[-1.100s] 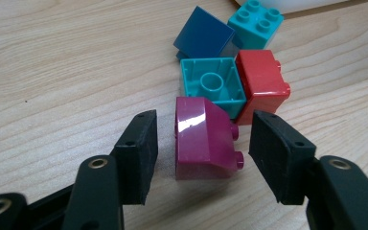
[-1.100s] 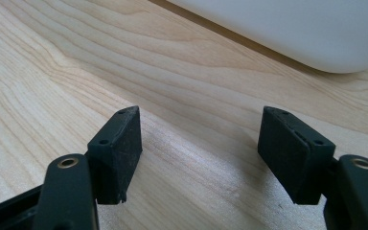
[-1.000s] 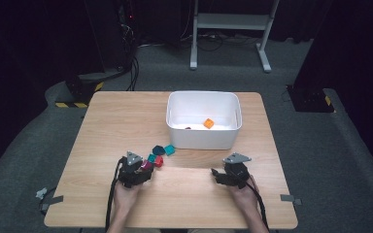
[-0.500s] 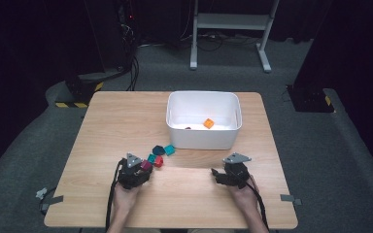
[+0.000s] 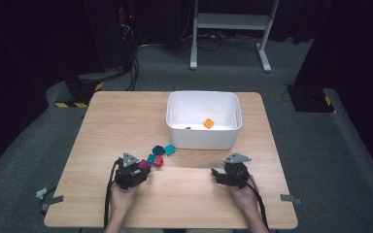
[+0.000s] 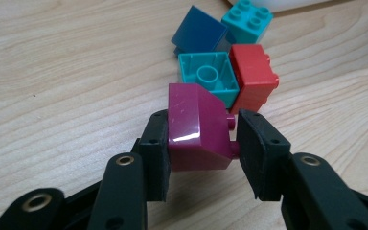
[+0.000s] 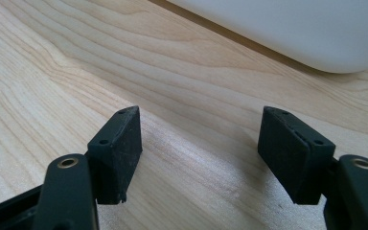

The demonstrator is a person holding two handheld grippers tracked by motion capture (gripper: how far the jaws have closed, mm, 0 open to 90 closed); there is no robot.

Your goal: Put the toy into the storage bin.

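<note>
- Two grippers sit low in the high view: the left gripper [image 5: 143, 167] at lower left of centre pinches a magenta brick [image 5: 144, 165], and the right gripper [image 5: 219, 173] at lower right of centre rests apart on the bare wooden table [image 5: 102, 121].
- Just up and right of the magenta brick lie a red brick [image 5: 159, 161], two teal bricks [image 5: 169, 150] and a dark blue brick [image 5: 159, 150]; above them stands a white bin [image 5: 203, 141] with an orange brick [image 5: 208, 123] inside.
- Seen in the left gripper view, the jaws have just been closing and now clamp the magenta brick [image 6: 196, 128] at frame centre, with the other bricks clustered above it.
- Seen in the right gripper view, the jaws are spread wide over bare wood with nothing between them, with the bin's wall [image 7: 287, 28] at upper right.
</note>
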